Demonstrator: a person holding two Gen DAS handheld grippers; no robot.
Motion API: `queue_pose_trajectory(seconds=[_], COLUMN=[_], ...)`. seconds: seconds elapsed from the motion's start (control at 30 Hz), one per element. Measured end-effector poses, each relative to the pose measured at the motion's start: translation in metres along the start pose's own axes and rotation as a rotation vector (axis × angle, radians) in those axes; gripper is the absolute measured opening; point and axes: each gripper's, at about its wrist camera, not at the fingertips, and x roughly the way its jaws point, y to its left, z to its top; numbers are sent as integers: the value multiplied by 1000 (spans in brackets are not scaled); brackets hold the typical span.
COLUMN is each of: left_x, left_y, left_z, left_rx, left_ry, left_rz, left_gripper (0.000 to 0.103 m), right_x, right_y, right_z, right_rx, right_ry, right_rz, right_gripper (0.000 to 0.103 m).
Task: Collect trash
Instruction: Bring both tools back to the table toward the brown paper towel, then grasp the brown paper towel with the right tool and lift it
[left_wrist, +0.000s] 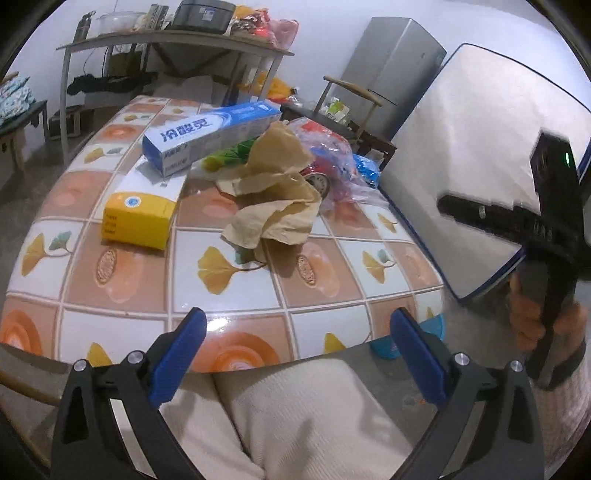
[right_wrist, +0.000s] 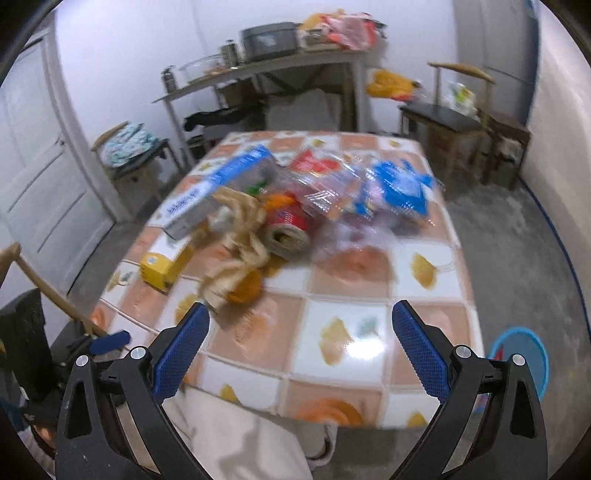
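Observation:
Trash lies on a table with a tiled-pattern cloth (left_wrist: 155, 280): a blue and white toothpaste box (left_wrist: 210, 136), a yellow box (left_wrist: 138, 218), crumpled brown paper (left_wrist: 277, 192), a red can (left_wrist: 317, 177), clear plastic wrapping (left_wrist: 328, 147) and a blue bag (left_wrist: 365, 168). My left gripper (left_wrist: 299, 339) is open and empty over the table's near edge. My right gripper (right_wrist: 299, 343) is open and empty above the near edge, short of the brown paper (right_wrist: 240, 236), red can (right_wrist: 286, 225) and blue bag (right_wrist: 402, 188). The right wrist view is blurred.
A blue bin (right_wrist: 521, 360) stands on the floor right of the table. A mattress (left_wrist: 472, 147) leans at the right, a cluttered shelf table (left_wrist: 177, 40) stands behind, chairs (right_wrist: 458, 110) at the sides. My lap (left_wrist: 295, 417) is below the grippers.

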Motion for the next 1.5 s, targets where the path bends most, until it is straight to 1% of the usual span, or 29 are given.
queue_pose_trajectory(seconds=[0.13,0.23,0.4,0.43,0.5,0.57,0.63,0.67,0.73,0.8,0.87,0.9,0.93,1.0,1.07,1.27,1.37,1.5], left_x=[-1,4,16,18,20,23,26,28,30,31,33,33,33,34,32,28,25,19], left_y=[3,3,5,6,9,11,13,14,14,16,16,16,15,13,11,5,5,3], left_z=[0,3,6,6,7,8,8,8,8,7,5,4,3,0,-2,-9,-13,-20], left_rx=[38,86,172,178,181,189,196,197,199,194,190,193,196,208,222,247,254,268], left_ry=[-25,-44,-87,-90,-102,-111,-103,-99,-100,-99,-95,-93,-92,-88,-90,-98,-97,-95], left_rz=[35,86,189,193,193,194,197,196,196,197,192,188,187,184,181,170,165,163], left_gripper=[97,97,97,97,97,97,97,97,92,89,87,85,83,80,78,76,75,75], right_x=[15,35,74,83,97,110,118,122,128,132,136,137,138,136,129,93,67,38], right_y=[21,35,55,58,63,67,68,69,70,69,69,68,68,67,66,72,77,86], right_z=[23,40,64,68,72,76,77,77,78,76,74,73,71,70,69,69,71,78], right_rx=[-54,-87,-144,-153,-177,-204,-216,-221,-236,-252,-255,-253,-249,-235,-208,-133,-98,-60], right_ry=[-4,6,47,61,78,95,107,113,122,133,150,157,164,166,159,124,93,54], right_rz=[50,90,86,77,62,25,9,6,-16,-44,-57,-56,-56,-52,-28,72,155,288], right_gripper=[95,94,77,72,67,60,56,53,49,39,22,16,5,2,0,0,0,0])
